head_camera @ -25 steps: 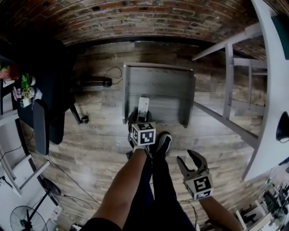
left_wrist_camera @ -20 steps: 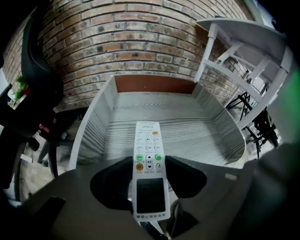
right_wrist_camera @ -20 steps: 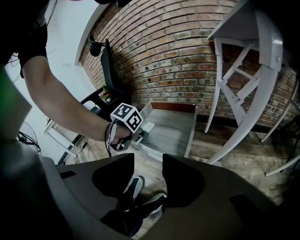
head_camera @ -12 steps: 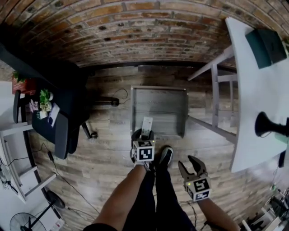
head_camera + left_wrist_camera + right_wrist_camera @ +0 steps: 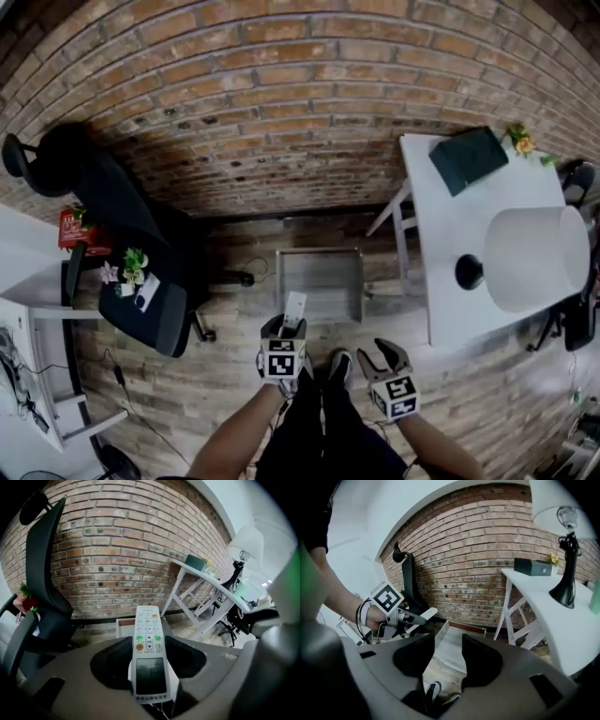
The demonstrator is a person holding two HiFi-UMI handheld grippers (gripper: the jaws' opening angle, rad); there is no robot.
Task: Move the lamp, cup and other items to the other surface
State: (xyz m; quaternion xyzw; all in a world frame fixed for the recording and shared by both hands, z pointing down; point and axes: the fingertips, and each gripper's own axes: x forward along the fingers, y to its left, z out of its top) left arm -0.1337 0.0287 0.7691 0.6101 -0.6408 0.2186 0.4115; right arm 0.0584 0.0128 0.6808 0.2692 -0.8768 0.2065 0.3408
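Observation:
A white remote control [image 5: 148,653] with a small screen and green and orange buttons is clamped between the jaws of my left gripper [image 5: 149,645], and it sticks out forward beyond them. From above, the left gripper [image 5: 284,330] and the remote [image 5: 294,307] hang over the floor in front of a low grey bench [image 5: 321,284]. My right gripper [image 5: 382,353] is beside it, open and empty; in its own view the right gripper [image 5: 447,654] shows only floor and a shoe through the gap. A lamp with a white shade [image 5: 534,258] and a black base [image 5: 469,272] stands on the white table [image 5: 441,216].
A dark green box [image 5: 469,159] and a small flower [image 5: 518,141] lie at the white table's far end. A black office chair [image 5: 141,300] with small plants [image 5: 131,267] on its seat is at the left. A brick wall [image 5: 281,112] runs behind everything.
Both grippers have risen, the left one still holding the remote. The head view has lifted from the floor and bench toward the wall, bringing the lamp's shade and the whole white table into sight.

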